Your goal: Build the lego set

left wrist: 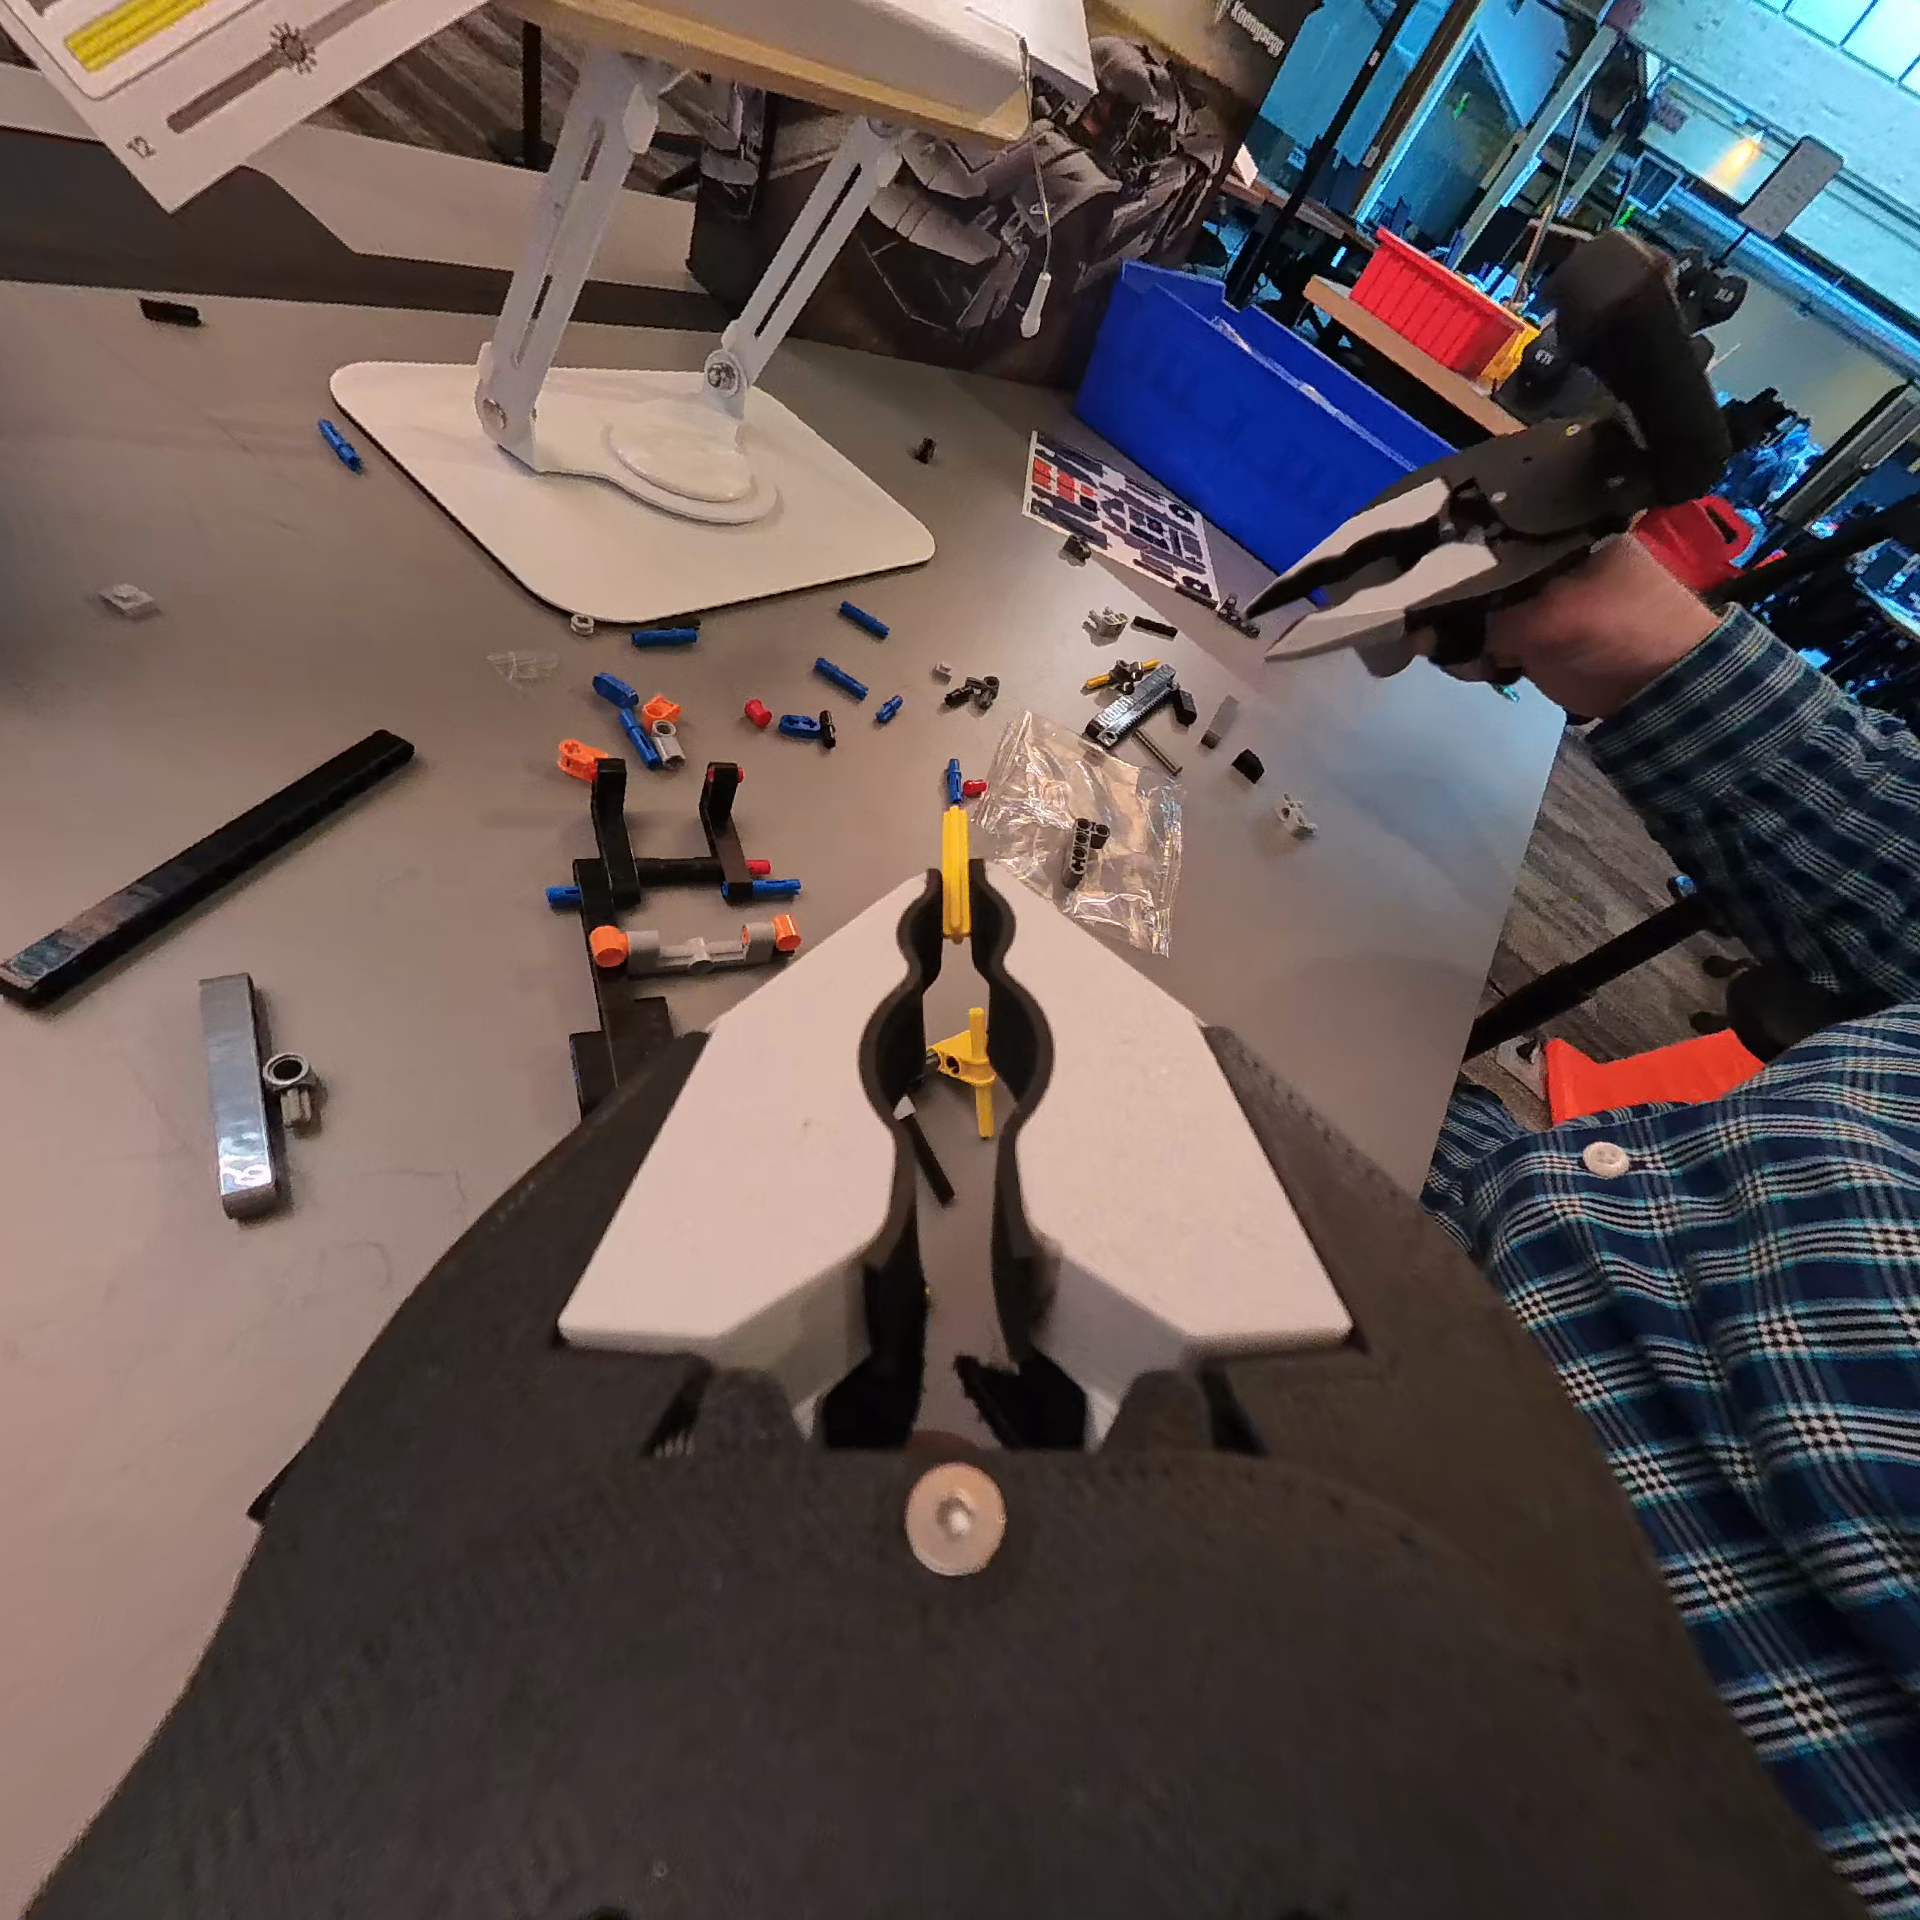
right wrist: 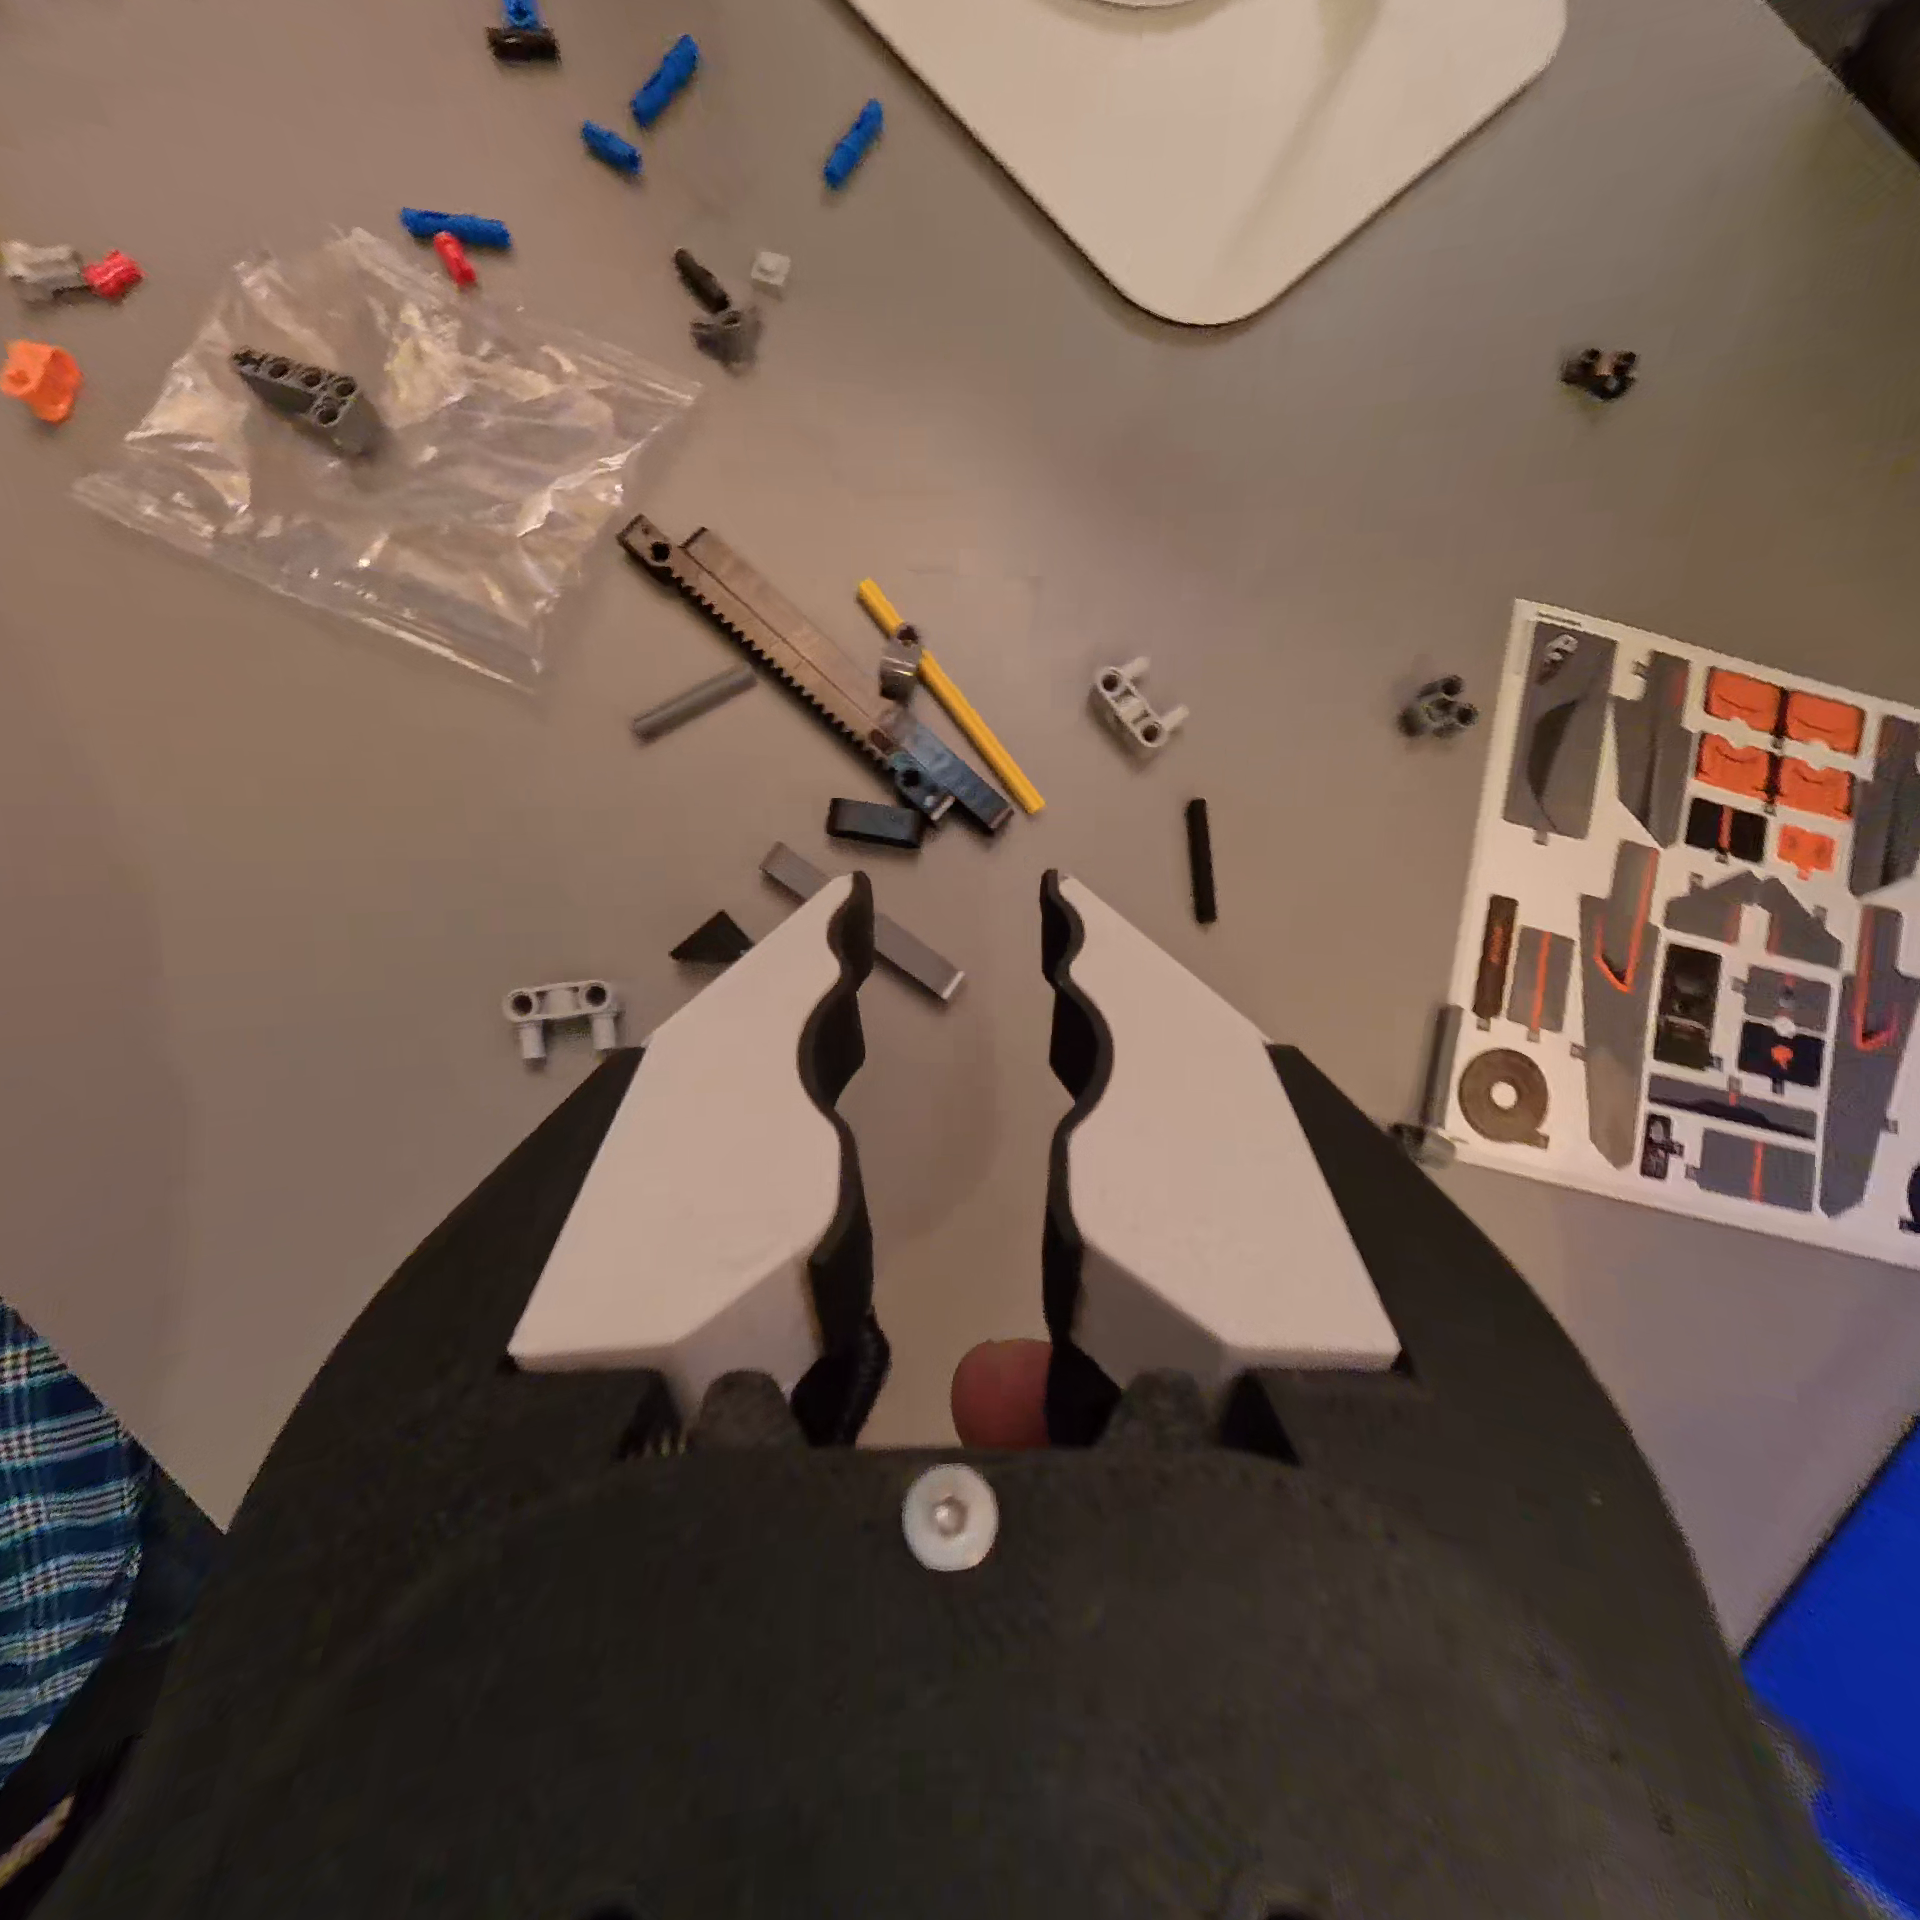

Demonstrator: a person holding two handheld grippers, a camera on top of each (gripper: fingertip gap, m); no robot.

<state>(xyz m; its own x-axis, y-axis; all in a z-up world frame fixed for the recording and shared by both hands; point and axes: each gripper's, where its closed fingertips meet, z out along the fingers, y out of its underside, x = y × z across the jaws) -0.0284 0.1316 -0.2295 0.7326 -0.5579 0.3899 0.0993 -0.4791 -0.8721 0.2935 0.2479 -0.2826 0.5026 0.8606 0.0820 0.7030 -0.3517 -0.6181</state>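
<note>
My left gripper (left wrist: pixel 956 894) is shut on a yellow axle (left wrist: pixel 954 860) that sticks out past its tips. A yellow connector piece (left wrist: pixel 966 1060) shows through the gap between its fingers. A partly built black frame with orange and grey parts (left wrist: pixel 675 883) lies on the grey table to its left. My right gripper (right wrist: pixel 951 883) is open and empty above loose parts: a toothed black rack (right wrist: pixel 790 665), a yellow axle (right wrist: pixel 951 696), a black axle (right wrist: pixel 1202 860) and a grey flat piece (right wrist: pixel 914 951). It also shows in the left wrist view (left wrist: pixel 1273 623), held by a hand.
A white stand base (left wrist: pixel 623 488) holds the instruction booklet (left wrist: pixel 156 73) at the back. A sticker sheet (right wrist: pixel 1704 914) and a blue bin (left wrist: pixel 1236 416) are at the right. A clear bag (right wrist: pixel 384 457) holds a grey beam. Blue pins (left wrist: pixel 842 677) are scattered. A black bar (left wrist: pixel 208 862) lies left. My hands' fingertips stand some 35 cm from each other. The black bar (left wrist: pixel 208 862) lies some 15 cm from my left tips, 40 cm from my right tips.
</note>
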